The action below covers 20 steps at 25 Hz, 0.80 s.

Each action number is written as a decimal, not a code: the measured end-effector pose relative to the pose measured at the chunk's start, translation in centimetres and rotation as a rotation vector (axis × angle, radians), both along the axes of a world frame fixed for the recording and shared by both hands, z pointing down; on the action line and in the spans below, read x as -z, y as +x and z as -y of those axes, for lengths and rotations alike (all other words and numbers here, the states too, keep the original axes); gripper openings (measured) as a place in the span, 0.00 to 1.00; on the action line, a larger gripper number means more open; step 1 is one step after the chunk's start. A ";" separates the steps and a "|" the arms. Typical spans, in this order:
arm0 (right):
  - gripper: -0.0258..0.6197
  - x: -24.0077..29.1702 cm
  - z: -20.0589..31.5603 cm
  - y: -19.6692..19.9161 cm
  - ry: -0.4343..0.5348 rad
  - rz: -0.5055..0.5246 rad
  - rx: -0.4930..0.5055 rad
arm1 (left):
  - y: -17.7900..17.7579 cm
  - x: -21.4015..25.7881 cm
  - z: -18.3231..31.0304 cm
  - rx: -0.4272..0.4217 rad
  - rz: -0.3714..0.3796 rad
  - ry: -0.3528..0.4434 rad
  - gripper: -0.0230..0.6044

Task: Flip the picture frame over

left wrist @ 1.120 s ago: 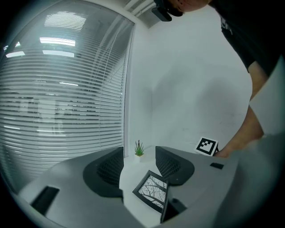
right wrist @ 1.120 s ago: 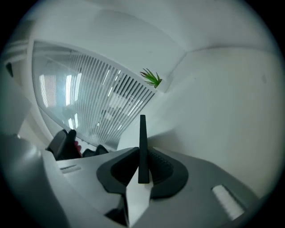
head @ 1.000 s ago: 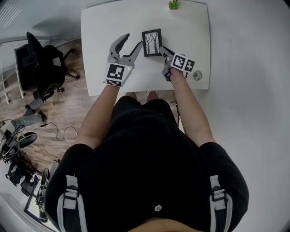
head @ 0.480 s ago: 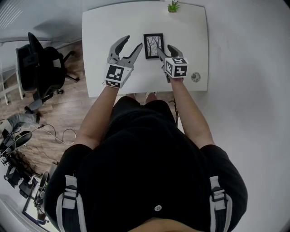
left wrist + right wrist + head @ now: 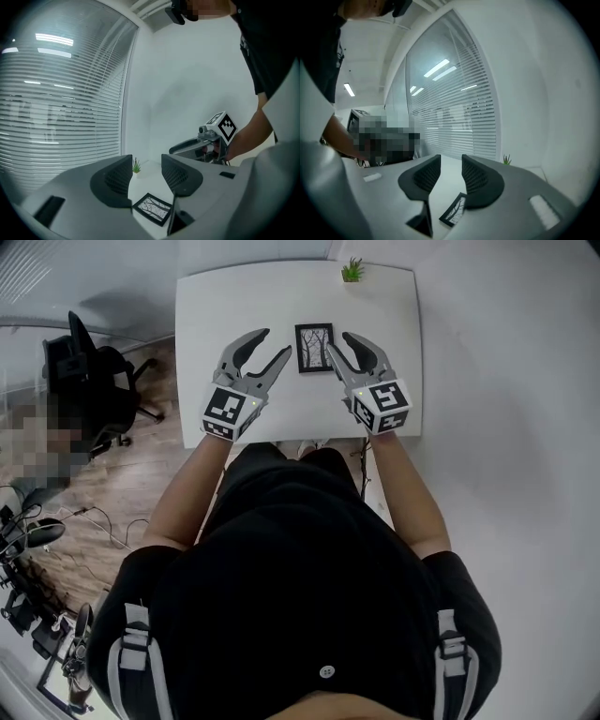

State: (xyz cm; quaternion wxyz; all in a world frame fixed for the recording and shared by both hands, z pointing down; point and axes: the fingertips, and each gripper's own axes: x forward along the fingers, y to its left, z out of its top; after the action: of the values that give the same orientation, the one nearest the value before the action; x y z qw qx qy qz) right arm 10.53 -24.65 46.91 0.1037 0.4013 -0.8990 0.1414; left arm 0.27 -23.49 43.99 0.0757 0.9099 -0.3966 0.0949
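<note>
Presently the ribbed pads (image 5: 117,178) of the left gripper (image 5: 146,174) stand apart with only air between them, and the jaws are closing. They hang above the picture frame (image 5: 152,207), which shows below and just beyond them, untouched. Likewise the right gripper (image 5: 451,171) has its jaws apart and closing on nothing, with the same frame lying on the surface beneath its tips. Seen from the head view, the frame lies flat, its black border round a print of bare branches that faces up. It sits between the two sets of fingertips, the left gripper just to the frame's left and the right gripper just to its right. The inner right fingertip overlaps the frame's edge from that angle, while the right gripper view shows it raised above the frame. Behind each gripper, on the side away from the frame, comes its marker cube (image 5: 228,412), then a bare forearm (image 5: 192,484) leading back to the person in a black top. Under the frame is a white table (image 5: 211,315). Beyond the frame, at the table's far edge, stands a small green plant (image 5: 353,271). Well to the left of the frame, off the table, a black office chair (image 5: 80,381) stands on a wooden floor (image 5: 141,465)
</note>
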 end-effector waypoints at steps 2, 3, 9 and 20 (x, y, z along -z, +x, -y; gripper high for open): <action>0.23 2.6 -0.7 0.0 0.045 0.023 0.003 | 0.3 1.6 -0.9 -0.029 -0.009 0.009 0.31; 0.20 3.8 -1.1 -0.1 0.063 0.036 0.007 | 0.4 2.4 -1.3 -0.040 -0.012 0.018 0.29; 0.12 10.0 -3.3 -0.7 0.167 0.074 0.047 | 0.7 7.3 -2.4 -0.048 -0.062 0.076 0.09; 0.05 14.6 -4.2 -1.6 0.254 0.054 0.111 | 0.6 11.3 -2.5 -0.049 -0.064 0.138 0.05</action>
State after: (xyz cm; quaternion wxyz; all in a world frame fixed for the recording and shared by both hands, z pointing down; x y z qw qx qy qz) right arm 8.94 -20.43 32.34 0.0353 0.3568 -0.9330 0.0314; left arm 0.84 -20.97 32.65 0.0231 0.9251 -0.3770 0.0398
